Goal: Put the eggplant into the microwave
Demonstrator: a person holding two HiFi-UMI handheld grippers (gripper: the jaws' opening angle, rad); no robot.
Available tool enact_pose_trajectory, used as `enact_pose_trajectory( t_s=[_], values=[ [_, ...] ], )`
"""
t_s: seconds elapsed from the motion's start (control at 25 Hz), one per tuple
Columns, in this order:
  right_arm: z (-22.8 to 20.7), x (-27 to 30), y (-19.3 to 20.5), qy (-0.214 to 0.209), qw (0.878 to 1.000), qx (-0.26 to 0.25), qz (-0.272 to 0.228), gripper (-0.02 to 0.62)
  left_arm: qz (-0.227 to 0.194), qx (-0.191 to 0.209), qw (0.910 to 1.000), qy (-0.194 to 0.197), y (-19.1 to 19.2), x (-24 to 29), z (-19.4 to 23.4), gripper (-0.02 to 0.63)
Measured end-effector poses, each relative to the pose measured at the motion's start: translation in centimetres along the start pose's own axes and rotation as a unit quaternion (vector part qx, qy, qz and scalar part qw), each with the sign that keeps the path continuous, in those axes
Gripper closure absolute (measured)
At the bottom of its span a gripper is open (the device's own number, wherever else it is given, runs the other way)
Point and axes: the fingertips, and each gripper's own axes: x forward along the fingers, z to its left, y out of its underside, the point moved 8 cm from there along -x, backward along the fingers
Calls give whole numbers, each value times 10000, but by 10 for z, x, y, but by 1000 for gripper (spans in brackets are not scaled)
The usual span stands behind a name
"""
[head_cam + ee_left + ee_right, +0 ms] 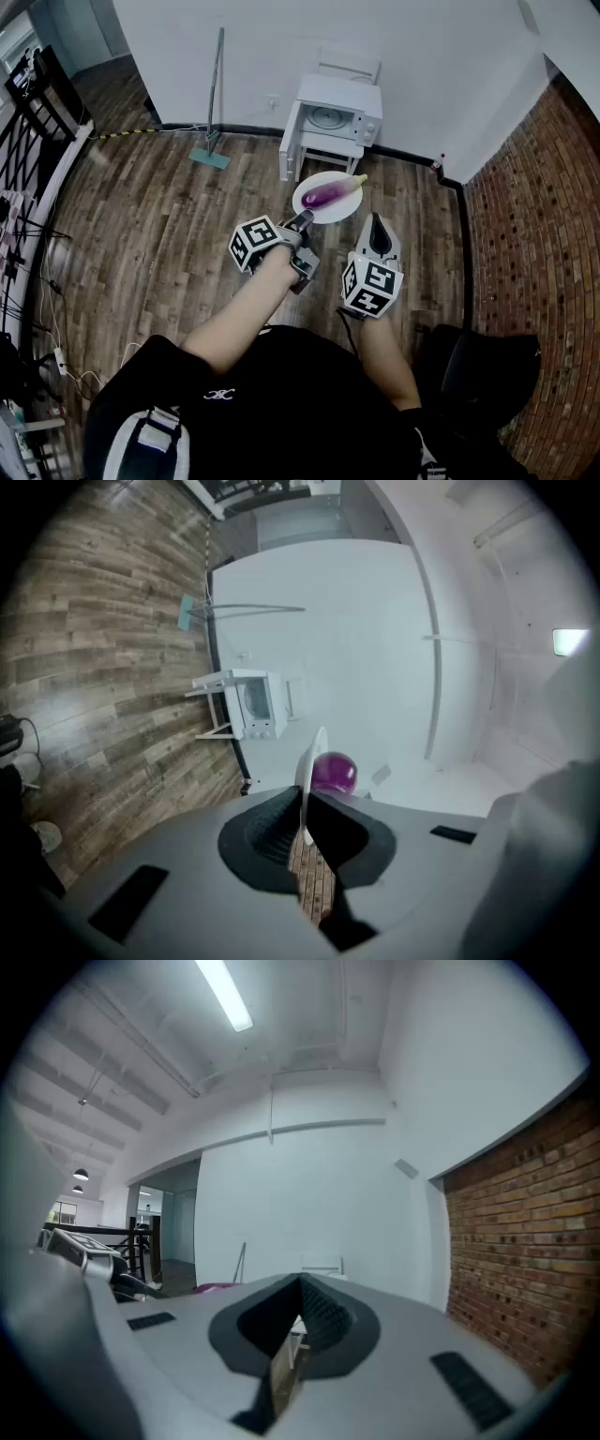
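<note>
A purple eggplant with a green stem lies on a white plate, held in the air in front of me. My left gripper is shut on the plate's near rim. In the left gripper view the plate shows edge-on between the jaws, with the eggplant beyond it. My right gripper hangs just right of the plate, shut and holding nothing. The white microwave stands farther ahead by the wall on a small white table, its door swung open to the left; it also appears as the microwave in the left gripper view.
A mop leans on the white wall left of the microwave. A brick wall runs along the right. A black rack and cables line the left side. A black chair sits at my right. Wooden floor lies between.
</note>
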Motion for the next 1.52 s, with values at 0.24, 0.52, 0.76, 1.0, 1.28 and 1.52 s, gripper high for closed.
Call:
enact_pose_trajectory(
  t_s=[0.24, 0.52, 0.76, 1.0, 1.28, 1.52],
  values=[
    [2, 2, 5, -91, 9999, 110, -87, 588, 4, -9, 10000, 1, -3, 3, 3, 588],
    [27, 13, 11, 20, 10000, 48, 24, 588, 107, -13, 9999, 1, -26, 0, 9, 588],
    [37, 15, 19, 152, 9998, 113, 26, 589, 324, -12, 9995, 12, -40, 4, 19, 588],
    [48, 32, 22, 280, 9995, 61, 119, 588, 500, -51, 9987, -128, -63, 16, 30, 588],
    [18, 85, 29, 262, 9994, 137, 193, 588, 522, -79, 9985, -165, -72, 72, 28, 588],
    [-26, 156, 15, -90, 9997, 120, 183, 588, 318, -154, 9993, -146, -83, 143, 12, 588]
  ],
)
